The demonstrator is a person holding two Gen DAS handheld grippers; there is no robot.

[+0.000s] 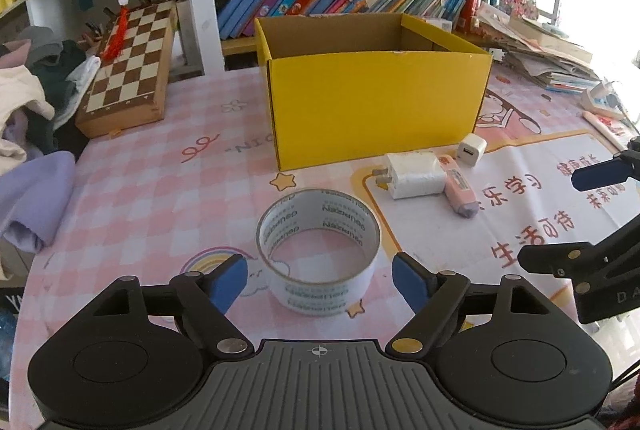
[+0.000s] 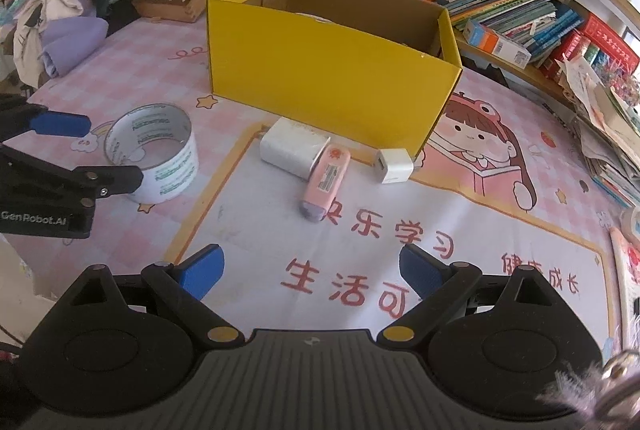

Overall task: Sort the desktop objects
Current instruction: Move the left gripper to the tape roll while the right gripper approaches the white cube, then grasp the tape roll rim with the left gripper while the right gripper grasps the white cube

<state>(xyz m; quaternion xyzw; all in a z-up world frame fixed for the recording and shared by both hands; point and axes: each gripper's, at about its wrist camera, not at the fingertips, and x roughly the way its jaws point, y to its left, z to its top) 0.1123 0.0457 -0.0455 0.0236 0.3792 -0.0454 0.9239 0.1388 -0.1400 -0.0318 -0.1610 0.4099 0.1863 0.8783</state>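
**Tape roll between the pads, box behind it**

While your left claw (image 1: pixel 320 280) stands wide with nothing held, the white printed tape roll (image 1: pixel 319 249) lies flat on the pink checked tabletop (image 1: pixel 152 190), just in front of the open yellow cardboard box (image 1: pixel 376 102). Expect it light, stiff and slick-faced; pinch across its outer wall. Your right claw (image 2: pixel 312 272) is also wide and empty. Near the box's front wall lie a white plug charger (image 2: pixel 290 149), a pink oblong eraser-like case (image 2: pixel 326 182) touching it, and a small white cube adapter (image 2: pixel 394 165).

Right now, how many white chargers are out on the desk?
2. The larger charger lies in front of the yellow box, touching the pink eraser. The small cube charger sits near the box's right corner. The box interior is mostly hidden.
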